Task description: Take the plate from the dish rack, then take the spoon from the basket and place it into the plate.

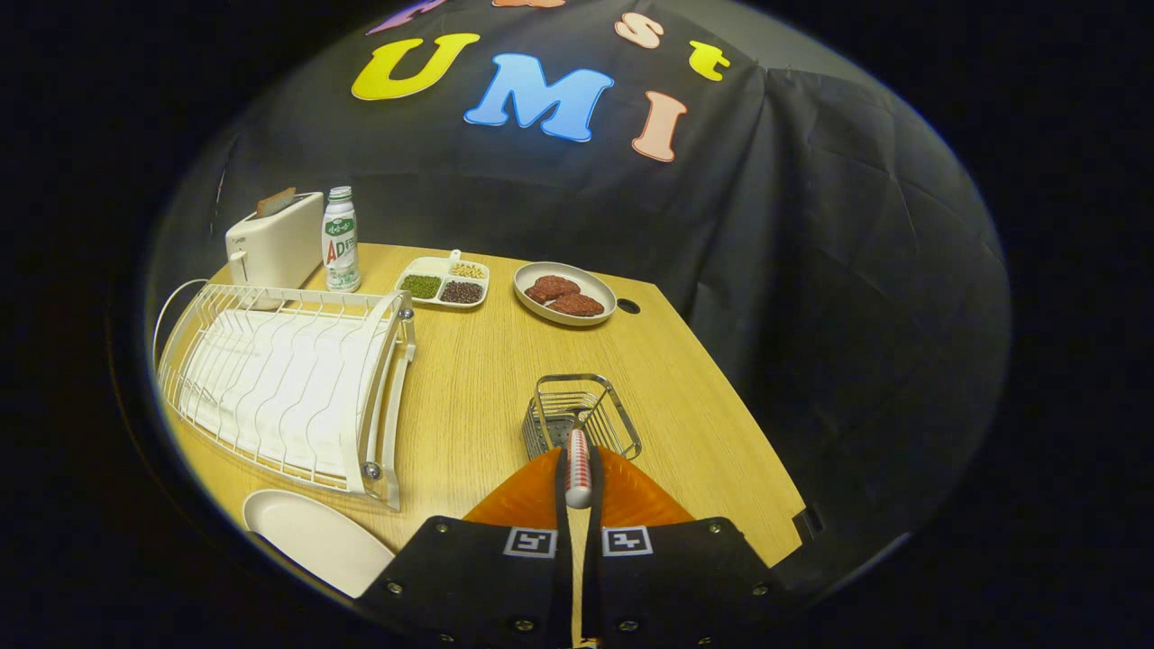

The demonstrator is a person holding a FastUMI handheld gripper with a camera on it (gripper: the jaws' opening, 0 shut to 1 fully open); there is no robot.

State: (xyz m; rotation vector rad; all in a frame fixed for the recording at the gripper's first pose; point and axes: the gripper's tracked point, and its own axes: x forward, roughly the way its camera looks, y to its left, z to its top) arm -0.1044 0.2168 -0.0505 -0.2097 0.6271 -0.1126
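Observation:
My gripper is shut on the spoon, whose red-and-white handle stands between the two orange fingers. The handle rises just over the near edge of the wire basket, which sits right ahead of the fingers; the spoon's bowl is hidden. The white plate lies flat on the wooden table to the left of the fingers, in front of the white dish rack. The rack holds no dishes.
Beyond the basket stand a plate with brown meat pieces and a divided tray of beans. A white toaster and a bottle stand behind the rack. The table's right edge runs close to the basket.

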